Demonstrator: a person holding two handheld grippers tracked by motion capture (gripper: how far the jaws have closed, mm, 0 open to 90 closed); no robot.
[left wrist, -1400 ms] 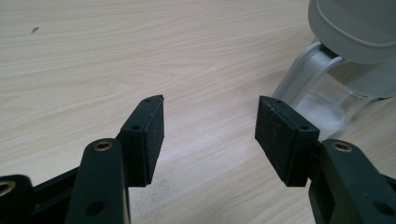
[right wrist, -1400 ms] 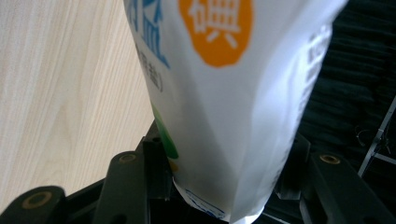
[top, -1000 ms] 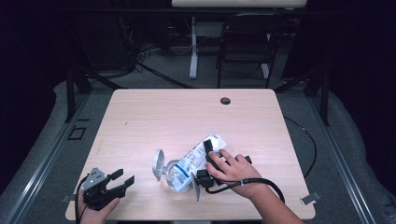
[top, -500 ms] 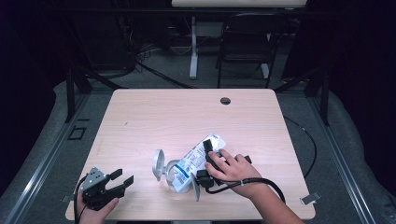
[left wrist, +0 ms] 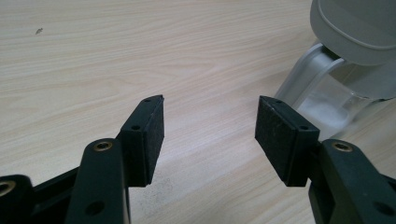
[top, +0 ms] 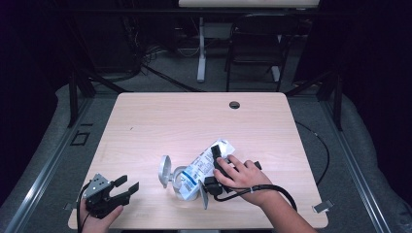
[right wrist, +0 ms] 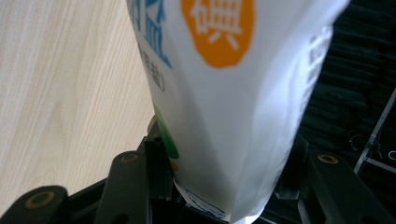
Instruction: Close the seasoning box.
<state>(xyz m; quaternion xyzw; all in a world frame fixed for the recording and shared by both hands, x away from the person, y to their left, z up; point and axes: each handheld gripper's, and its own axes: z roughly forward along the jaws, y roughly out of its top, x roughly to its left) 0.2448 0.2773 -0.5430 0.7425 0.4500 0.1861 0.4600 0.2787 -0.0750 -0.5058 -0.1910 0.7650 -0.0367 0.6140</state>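
Right gripper (top: 214, 174): jaws clamped on a white printed bag (top: 204, 165), pads pressing both its sides; in the right gripper view the bag (right wrist: 224, 93) rises straight out from between the jaws. The bag's far end meets a clear container (top: 182, 187) with a grey flip lid (top: 165, 171) standing open. Left gripper (top: 127, 185): jaws apart, nothing between the pads, bare table (left wrist: 140, 56) ahead; container (left wrist: 327, 93) ahead and off to its right, well apart

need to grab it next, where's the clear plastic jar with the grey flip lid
In the high view the clear plastic jar with the grey flip lid lies at the table's near edge, mid-table, against the white printed bag held by the right gripper.
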